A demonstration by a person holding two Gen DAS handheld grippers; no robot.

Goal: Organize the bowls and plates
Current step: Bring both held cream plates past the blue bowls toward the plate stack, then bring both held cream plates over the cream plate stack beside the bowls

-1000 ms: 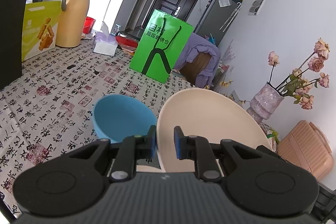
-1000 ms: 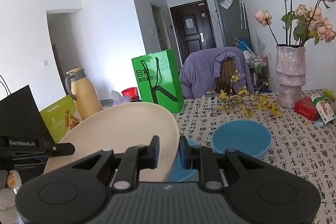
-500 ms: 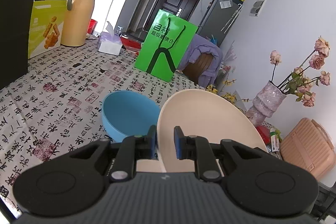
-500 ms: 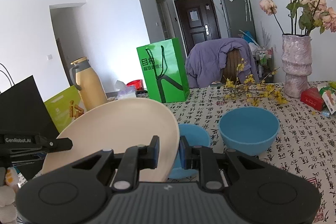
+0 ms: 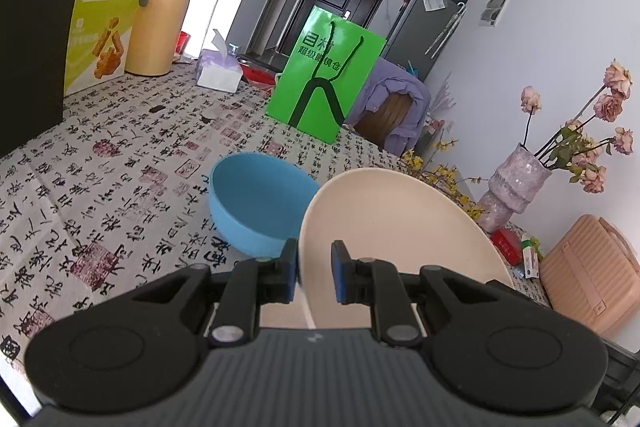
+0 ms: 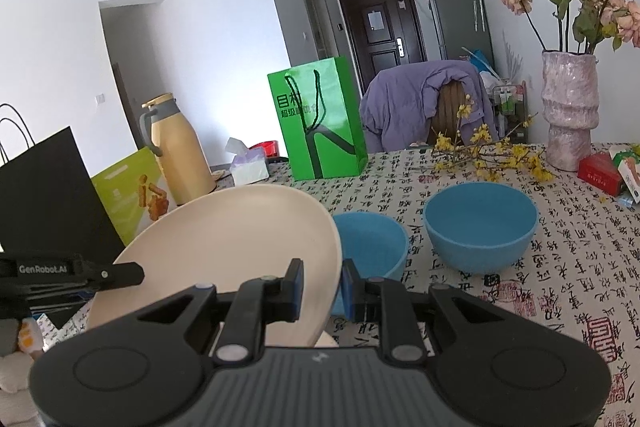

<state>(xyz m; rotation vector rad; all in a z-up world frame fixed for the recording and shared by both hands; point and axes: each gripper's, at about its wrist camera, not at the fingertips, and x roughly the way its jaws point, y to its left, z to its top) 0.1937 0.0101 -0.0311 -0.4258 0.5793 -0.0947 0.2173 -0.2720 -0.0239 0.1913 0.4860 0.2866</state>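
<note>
Both grippers clamp one cream plate (image 5: 394,223): the left gripper (image 5: 315,273) pinches its left rim at lower centre, the right gripper (image 6: 322,287) its right rim. The plate tilts, face up, above the patterned tablecloth (image 5: 120,163). Only the right view shows a second blue bowl (image 6: 480,225) beside the nearer blue bowl (image 6: 370,245), centre right.

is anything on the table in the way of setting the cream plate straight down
Possibly. In the right wrist view the round cream plate, gripped at opposite rims by the right gripper and left gripper, overlaps the nearer blue bowl. Whether bare patterned tablecloth lies directly beneath is hidden.
</note>
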